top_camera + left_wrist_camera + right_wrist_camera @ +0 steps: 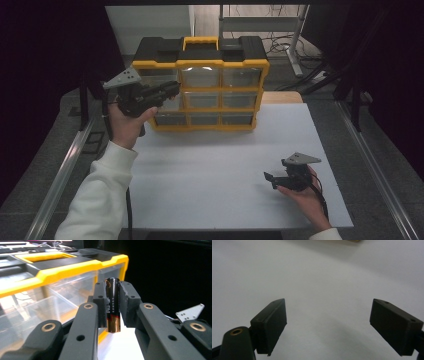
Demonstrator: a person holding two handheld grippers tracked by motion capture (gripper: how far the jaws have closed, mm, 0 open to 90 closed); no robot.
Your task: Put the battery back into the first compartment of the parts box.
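Observation:
My left gripper (113,302) is shut on a black and copper battery (113,305), which stands upright between the pads. In the high view that left gripper (172,90) is held up in front of the left column of a yellow and black organizer (200,82) with clear drawers. The same organizer (62,267) fills the left half of the left gripper view. My right gripper (270,179) rests low over the white table top at the front right. Its jaws stand wide apart with nothing between them, and the right gripper (328,322) looks down on bare white surface.
The white table top (220,165) stretches between the organizer and the front edge. Metal rails (65,170) run along both sides of the table. Black curtains hang to the left and right. A desk frame and cables (290,45) stand behind the organizer.

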